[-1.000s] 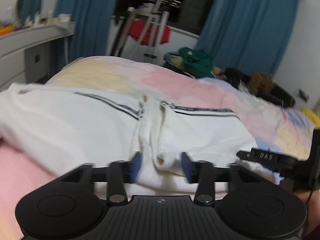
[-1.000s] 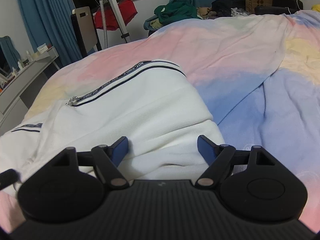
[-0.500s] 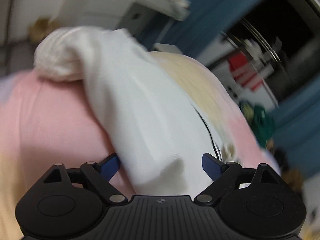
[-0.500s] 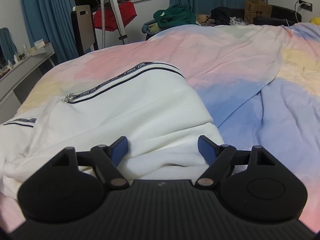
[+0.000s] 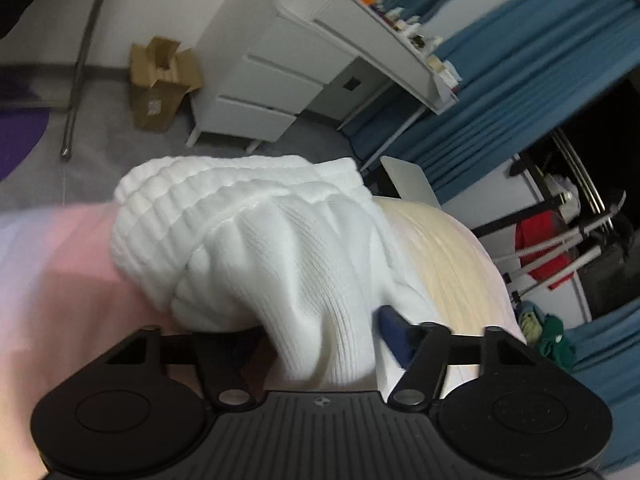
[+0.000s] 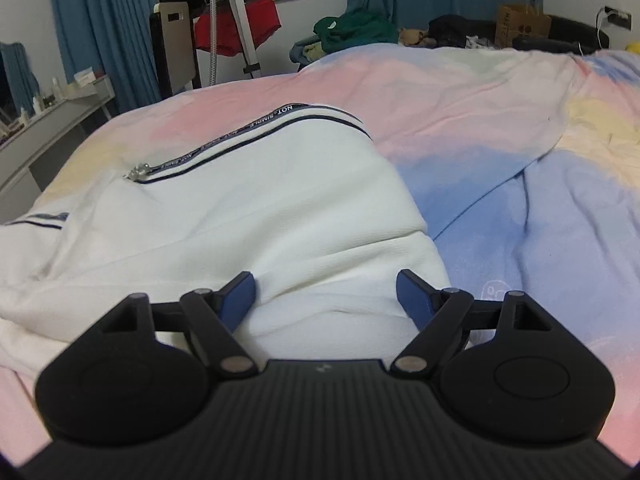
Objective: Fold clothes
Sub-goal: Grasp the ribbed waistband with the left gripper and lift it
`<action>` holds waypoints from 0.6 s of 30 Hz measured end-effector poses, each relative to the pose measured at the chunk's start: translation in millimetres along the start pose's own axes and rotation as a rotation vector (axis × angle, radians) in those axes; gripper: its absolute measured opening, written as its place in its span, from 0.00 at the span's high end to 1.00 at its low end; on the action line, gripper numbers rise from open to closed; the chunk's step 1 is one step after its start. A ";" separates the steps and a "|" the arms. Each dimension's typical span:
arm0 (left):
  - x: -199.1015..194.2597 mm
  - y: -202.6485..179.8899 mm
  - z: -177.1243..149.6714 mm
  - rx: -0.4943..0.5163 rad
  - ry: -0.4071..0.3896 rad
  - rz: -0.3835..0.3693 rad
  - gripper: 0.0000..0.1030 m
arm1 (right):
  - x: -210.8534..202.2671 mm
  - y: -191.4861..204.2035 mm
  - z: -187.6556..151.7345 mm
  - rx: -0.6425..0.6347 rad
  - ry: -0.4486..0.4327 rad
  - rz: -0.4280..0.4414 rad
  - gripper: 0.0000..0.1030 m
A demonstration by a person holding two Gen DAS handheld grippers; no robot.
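A white knitted garment with a black-trimmed zip lies spread on the pastel bed cover. In the left wrist view its ribbed elastic end is bunched up at the bed's edge. My left gripper is closing, with the fabric's folds gathered between the pads; the right-hand pad presses the cloth and the other is hidden behind it. My right gripper stands open low over the garment's near fold, its pads apart and squeezing nothing.
Beyond the bed edge are a white desk with drawers and an open cardboard box on the grey floor. At the far side stand a drying rack with red cloth, a pile of green clothes and a paper bag.
My left gripper swung left from the garment's middle to its ribbed end, rolled over, opened wide and then narrowed on the bunched fabric. The right gripper stayed put.
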State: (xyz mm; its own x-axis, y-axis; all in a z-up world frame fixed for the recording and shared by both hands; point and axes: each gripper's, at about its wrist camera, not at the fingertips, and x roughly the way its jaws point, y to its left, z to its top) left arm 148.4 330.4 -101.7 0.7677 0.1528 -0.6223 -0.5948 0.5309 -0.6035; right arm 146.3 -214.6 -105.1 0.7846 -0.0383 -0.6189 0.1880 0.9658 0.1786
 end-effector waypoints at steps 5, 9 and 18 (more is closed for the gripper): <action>-2.8 -57.3 -11.2 0.203 -0.069 -0.004 0.85 | -2.1 2.7 1.3 0.001 0.010 -0.006 0.21; -35.6 -110.5 -29.8 0.443 -0.170 0.010 0.86 | -7.1 -1.2 6.0 0.043 0.036 0.007 0.22; -130.8 -271.8 -160.6 0.911 -0.491 -0.182 0.88 | -62.6 -51.7 37.8 0.292 -0.014 0.157 0.23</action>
State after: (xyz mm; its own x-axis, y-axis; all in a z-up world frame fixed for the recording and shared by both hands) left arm 171.4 32.3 63.6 0.9611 0.2205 -0.1663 -0.2130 0.9751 0.0620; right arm 109.8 -271.7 -46.7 0.8251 0.0999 -0.5561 0.2237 0.8461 0.4838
